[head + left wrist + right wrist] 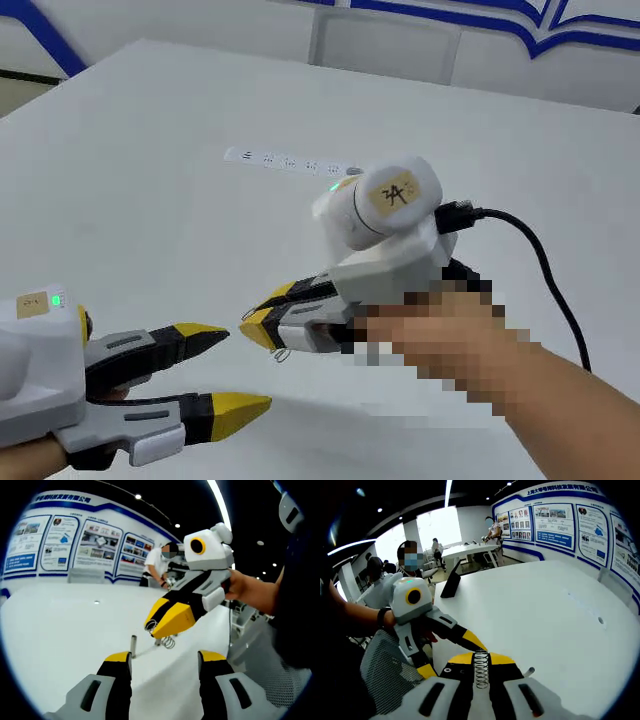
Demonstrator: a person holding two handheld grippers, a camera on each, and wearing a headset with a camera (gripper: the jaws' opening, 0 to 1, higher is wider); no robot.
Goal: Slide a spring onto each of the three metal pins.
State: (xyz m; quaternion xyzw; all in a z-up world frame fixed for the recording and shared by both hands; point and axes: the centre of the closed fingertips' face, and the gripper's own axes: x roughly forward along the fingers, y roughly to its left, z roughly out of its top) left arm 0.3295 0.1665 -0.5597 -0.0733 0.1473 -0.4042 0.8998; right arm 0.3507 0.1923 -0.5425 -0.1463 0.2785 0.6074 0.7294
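One small spring (480,667) is sitting between the tips of the right gripper (258,325), which are pinching it tight, up in the air above the white table (150,150). It is looking like a thin coil of shiny grey wire, with open rings and a hollow middle. I am guessing it is very light and bouncy, so a hard squeeze could be squashing it and a loose one could be letting it pop away. The best place to be holding it is probably on its sides, near one end, leaving the other end's hole free. A short metal pin (134,643) is standing upright on the table near the spring, and it is looking stiff and smooth. The left gripper (232,368) is holding nothing, with its tongs spread wide apart and pointing toward the right one.
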